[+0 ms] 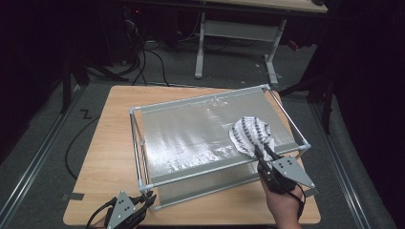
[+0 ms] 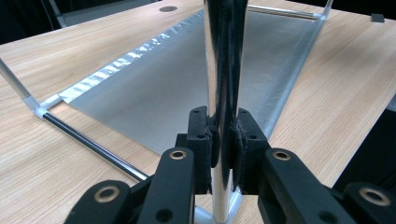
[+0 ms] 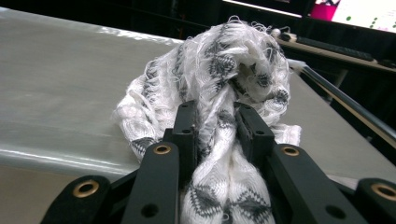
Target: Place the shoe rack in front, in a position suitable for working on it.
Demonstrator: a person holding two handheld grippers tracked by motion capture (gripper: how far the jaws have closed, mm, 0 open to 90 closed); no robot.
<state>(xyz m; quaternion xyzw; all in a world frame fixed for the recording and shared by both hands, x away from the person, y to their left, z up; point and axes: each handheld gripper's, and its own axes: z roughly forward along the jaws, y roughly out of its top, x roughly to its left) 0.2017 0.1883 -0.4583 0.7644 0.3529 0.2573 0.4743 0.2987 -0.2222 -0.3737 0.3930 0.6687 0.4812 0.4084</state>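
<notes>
Bunched white-and-grey patterned knit cloth sits clamped in right tool; left tool grips frame post.

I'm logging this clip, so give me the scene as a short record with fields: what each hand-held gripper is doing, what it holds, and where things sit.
setting: wooden table bearing a metal frame rack with a silvery sheet stretched across its top
left hand-held gripper: shut on the upright post at the rack's near left corner
right hand-held gripper: shut on the white and grey patterned knit cloth
cloth: bunched up, resting on the sheet near the rack's right edge
second table: beyond, on the floor
</notes>
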